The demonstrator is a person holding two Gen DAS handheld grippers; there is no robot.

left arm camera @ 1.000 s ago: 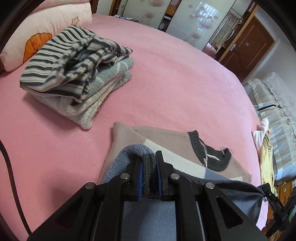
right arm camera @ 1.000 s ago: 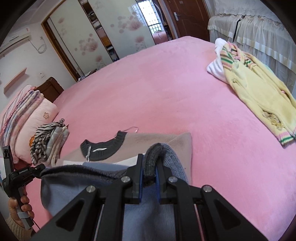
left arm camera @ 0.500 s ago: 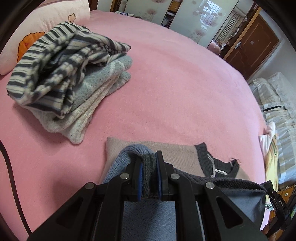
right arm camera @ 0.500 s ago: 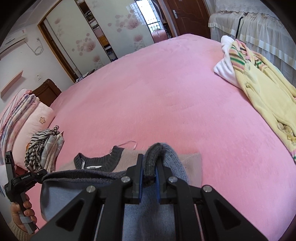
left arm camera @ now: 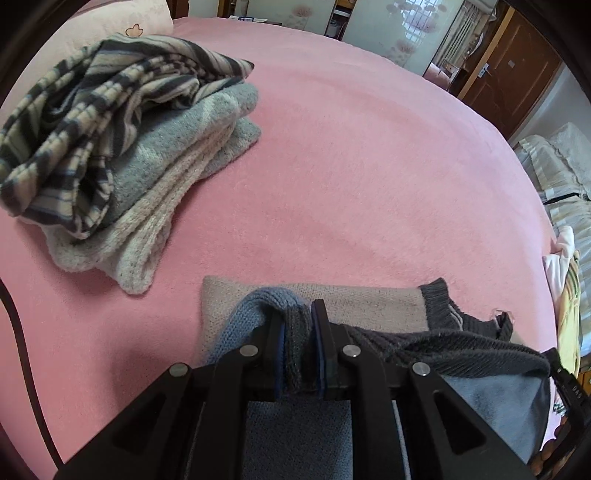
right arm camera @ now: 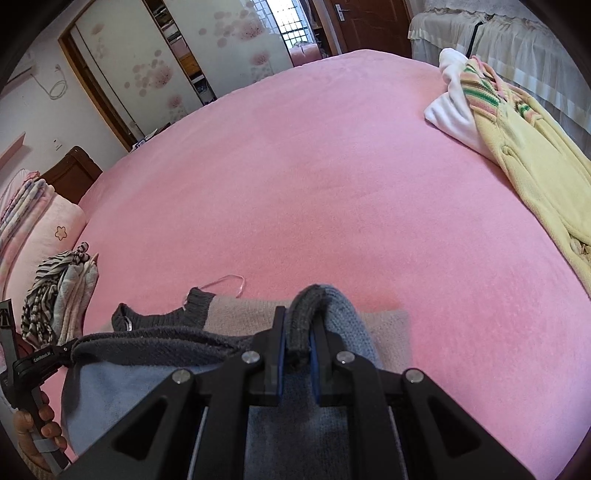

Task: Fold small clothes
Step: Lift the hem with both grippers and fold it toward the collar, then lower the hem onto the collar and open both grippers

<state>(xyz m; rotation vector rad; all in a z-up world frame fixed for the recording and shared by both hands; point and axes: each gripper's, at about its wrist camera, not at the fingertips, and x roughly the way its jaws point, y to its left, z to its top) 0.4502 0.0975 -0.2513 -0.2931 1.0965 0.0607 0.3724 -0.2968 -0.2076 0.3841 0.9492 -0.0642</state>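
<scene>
A small knit sweater (left arm camera: 369, 302) in beige, blue and dark grey lies on the pink bed, also in the right wrist view (right arm camera: 243, 314). My left gripper (left arm camera: 297, 325) is shut on its blue-grey hem at one corner. My right gripper (right arm camera: 297, 332) is shut on the hem at the other corner. Between them the hem is lifted and carried over the beige part toward the dark grey collar (left arm camera: 443, 306), which also shows in the right wrist view (right arm camera: 195, 306). The left gripper also shows at the left edge of the right wrist view (right arm camera: 40, 362).
A pile of folded clothes, striped on top (left arm camera: 110, 147), lies at the far left next to a pink pillow (left arm camera: 110, 29). A yellow cardigan (right arm camera: 524, 155) on a white garment (right arm camera: 450, 114) lies at the right. The pink bedspread (left arm camera: 351, 166) stretches ahead.
Both grippers have carried the held hem forward over the sweater toward the collar. More of the beige part is covered. The folded pile has come closer in the left wrist view.
</scene>
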